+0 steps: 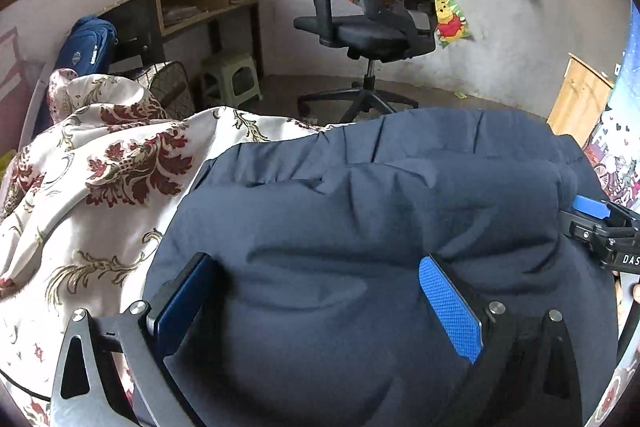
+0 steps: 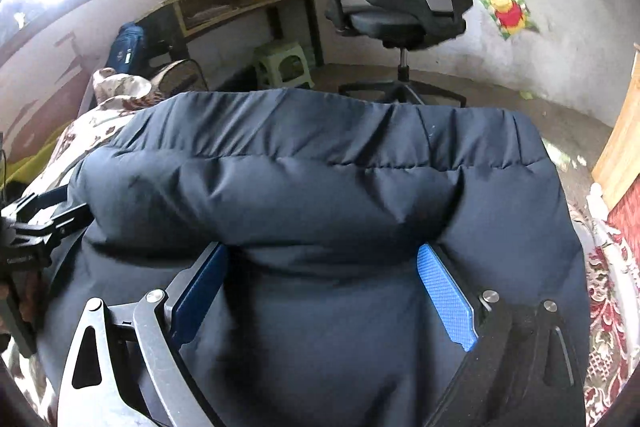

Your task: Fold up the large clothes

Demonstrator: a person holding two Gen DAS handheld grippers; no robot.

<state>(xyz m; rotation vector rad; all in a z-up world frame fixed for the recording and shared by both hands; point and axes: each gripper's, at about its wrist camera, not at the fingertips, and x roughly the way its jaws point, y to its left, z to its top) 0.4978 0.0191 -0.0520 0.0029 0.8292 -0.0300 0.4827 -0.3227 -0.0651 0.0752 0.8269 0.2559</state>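
— Where was the jacket [image 1: 360, 227]?
— On the bed [image 1: 80, 227], already folded into a bundle. Both tongs, left [image 1: 320, 307] and right [image 2: 324, 299], stood wide over it, gripping nothing; only tidying looked left.

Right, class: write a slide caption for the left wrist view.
Open left claw over a folded navy puffer jacket on a floral bedspread.

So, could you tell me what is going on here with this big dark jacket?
A person is folding a navy padded jacket spread on a floral bedcover, with a handheld gripper in each hand. The left gripper and the right gripper both sit over the jacket, jaws spread wide with puffy fabric bulging between them. Neither looks clamped, so the jacket lies loose.
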